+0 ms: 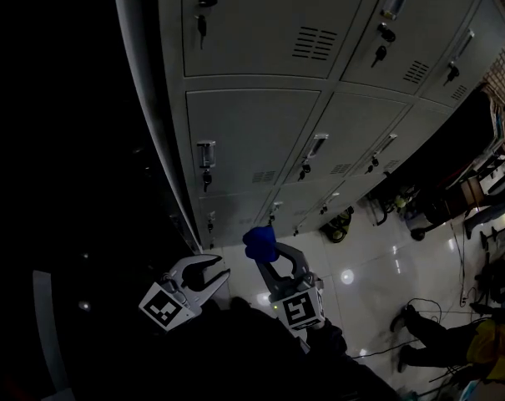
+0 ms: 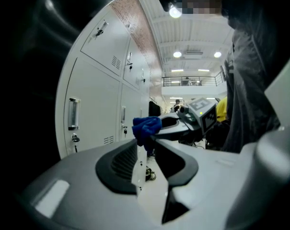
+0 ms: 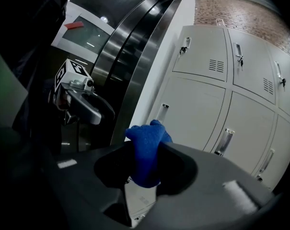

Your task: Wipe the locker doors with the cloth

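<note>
A bank of grey locker doors (image 1: 252,132) with handles, keys and vents fills the top of the head view. It also shows at the left in the left gripper view (image 2: 94,80) and at the right in the right gripper view (image 3: 202,109). My right gripper (image 1: 265,257) is shut on a bunched blue cloth (image 1: 260,243), held just short of the lowest doors. The cloth (image 3: 145,147) sticks up between the jaws of that gripper (image 3: 145,159). My left gripper (image 1: 225,268) hangs beside it to the left, holding nothing. Its jaws (image 2: 145,145) leave only a narrow slit.
A dark curved metal wall (image 3: 130,56) adjoins the lockers' left end. The glossy tiled floor (image 1: 361,266) holds cables and equipment (image 1: 340,224) near the locker bases. A person in yellow (image 1: 486,341) is low at the far right.
</note>
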The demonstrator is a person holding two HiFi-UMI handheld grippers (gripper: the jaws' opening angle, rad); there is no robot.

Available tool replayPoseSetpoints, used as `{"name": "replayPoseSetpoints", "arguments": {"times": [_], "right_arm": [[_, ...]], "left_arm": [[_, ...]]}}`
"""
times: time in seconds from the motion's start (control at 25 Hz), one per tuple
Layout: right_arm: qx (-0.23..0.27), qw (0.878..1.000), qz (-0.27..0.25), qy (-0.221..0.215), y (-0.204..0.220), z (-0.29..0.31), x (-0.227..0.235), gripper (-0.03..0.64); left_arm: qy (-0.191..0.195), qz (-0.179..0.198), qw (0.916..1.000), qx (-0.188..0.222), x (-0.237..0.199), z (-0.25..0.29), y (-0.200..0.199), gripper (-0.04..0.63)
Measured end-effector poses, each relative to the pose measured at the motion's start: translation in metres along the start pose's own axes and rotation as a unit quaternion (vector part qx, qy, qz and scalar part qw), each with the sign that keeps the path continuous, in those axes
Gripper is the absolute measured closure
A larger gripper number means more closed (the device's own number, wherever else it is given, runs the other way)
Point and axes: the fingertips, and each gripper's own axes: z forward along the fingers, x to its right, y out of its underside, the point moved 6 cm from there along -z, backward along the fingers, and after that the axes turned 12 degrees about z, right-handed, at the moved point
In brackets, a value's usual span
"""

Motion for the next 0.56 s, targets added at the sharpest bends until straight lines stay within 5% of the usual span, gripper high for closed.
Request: {"name": "replayPoseSetpoints", "arguments": {"times": [0.56], "right_arm": [[0.015, 1.0, 0.02, -0.017, -0.0023, 0.0066, -0.0062, 0.502]], "left_arm": [[-0.008, -0.003, 1.0, 0.003, -0.0011, -0.0072, 0.003, 0.495]]}}
